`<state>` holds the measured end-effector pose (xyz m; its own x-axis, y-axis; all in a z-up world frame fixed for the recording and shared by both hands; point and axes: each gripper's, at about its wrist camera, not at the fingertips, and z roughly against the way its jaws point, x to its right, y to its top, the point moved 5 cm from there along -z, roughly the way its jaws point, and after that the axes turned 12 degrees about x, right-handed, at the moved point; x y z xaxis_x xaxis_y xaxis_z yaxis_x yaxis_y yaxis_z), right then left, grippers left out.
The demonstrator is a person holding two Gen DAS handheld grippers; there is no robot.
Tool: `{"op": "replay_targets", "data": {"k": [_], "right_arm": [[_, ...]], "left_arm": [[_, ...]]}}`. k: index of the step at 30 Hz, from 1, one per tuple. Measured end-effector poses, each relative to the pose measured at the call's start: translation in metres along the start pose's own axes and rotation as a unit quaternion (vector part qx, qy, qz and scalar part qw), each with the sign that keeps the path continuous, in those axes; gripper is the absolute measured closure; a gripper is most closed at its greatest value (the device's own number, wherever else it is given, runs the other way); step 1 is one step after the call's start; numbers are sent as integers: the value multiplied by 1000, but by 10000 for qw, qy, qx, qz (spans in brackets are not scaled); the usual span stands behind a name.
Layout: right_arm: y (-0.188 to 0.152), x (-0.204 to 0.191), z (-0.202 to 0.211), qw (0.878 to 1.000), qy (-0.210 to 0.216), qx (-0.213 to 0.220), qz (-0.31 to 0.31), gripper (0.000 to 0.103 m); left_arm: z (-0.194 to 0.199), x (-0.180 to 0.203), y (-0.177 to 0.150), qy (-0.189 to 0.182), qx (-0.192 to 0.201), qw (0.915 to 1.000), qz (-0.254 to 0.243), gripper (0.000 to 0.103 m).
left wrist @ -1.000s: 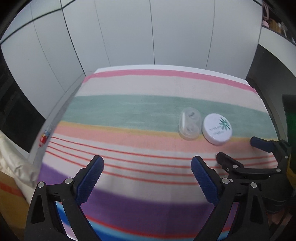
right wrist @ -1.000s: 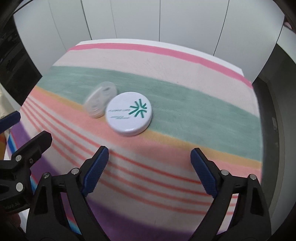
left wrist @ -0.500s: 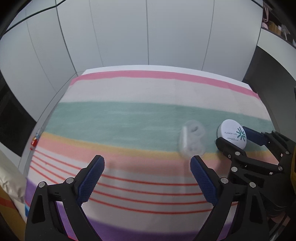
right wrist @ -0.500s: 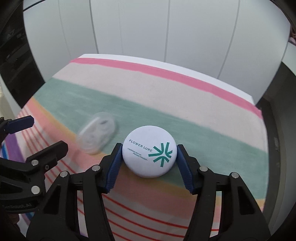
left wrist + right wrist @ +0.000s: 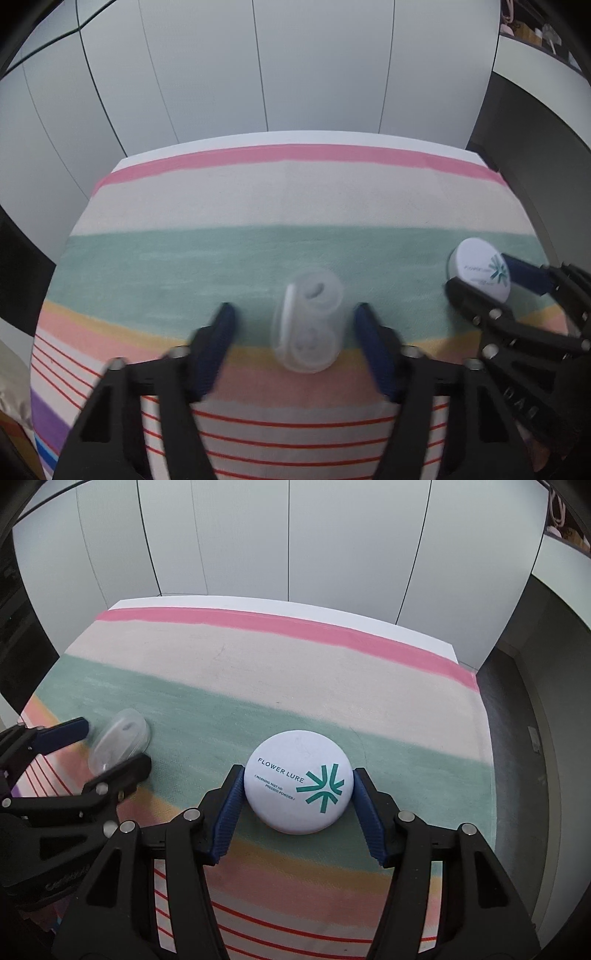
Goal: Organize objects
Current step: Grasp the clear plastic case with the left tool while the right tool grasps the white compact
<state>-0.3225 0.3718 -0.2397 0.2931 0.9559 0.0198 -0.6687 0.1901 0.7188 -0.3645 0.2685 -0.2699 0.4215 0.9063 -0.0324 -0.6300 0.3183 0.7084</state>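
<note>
A round white compact [image 5: 298, 781] printed "FLOWER LURE" sits between the blue pads of my right gripper [image 5: 298, 786], which is shut on it; it also shows in the left wrist view [image 5: 480, 271]. A clear plastic case [image 5: 308, 319] lies on the striped cloth [image 5: 280, 199] between the fingers of my left gripper [image 5: 291, 332]. The left jaws are open, with a gap on each side of the case. In the right wrist view the case [image 5: 120, 740] sits between the left gripper's fingers [image 5: 64, 733].
The striped cloth covers the whole table [image 5: 280, 607]. White wall panels [image 5: 295, 66] stand right behind the far edge. A dark gap [image 5: 517, 720] runs along the table's right side.
My right gripper closed around the white compact. My left gripper moved forward and right, narrowed, and now straddles the clear case.
</note>
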Motion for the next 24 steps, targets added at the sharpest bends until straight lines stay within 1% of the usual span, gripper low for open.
{"op": "replay_targets", "data": {"k": [1, 2, 4, 6, 13, 17, 20, 24], "right_arm": [[-1, 0, 0, 10000, 7, -7, 8, 43], [-1, -1, 1, 10000, 26, -28, 11, 43], [-4, 0, 8, 10000, 56, -60, 2, 43], [-5, -1, 14, 9999, 73, -77, 18, 43], [-13, -6, 36, 9998, 120, -168, 52, 43], [-15, -4, 55, 9992, 218, -309, -108, 43], [-17, -6, 73, 9985, 291, -440, -133, 43], [-13, -7, 99, 9986, 287, -434, -137, 43]], "left_arm": [[0, 3, 1, -25, -23, 10000, 0, 62], [0, 5, 3, -49, -51, 10000, -14, 62], [2, 8, 4, -74, -76, 9999, 8, 62], [8, 10, 6, -45, -21, 10000, 23, 62], [41, 4, 12, 0, 7, 9999, 129, 63], [68, 2, 15, 33, 25, 9998, 186, 63], [90, 0, 13, 21, -60, 9997, 252, 63], [120, -2, 13, 20, -48, 9996, 280, 63]]}}
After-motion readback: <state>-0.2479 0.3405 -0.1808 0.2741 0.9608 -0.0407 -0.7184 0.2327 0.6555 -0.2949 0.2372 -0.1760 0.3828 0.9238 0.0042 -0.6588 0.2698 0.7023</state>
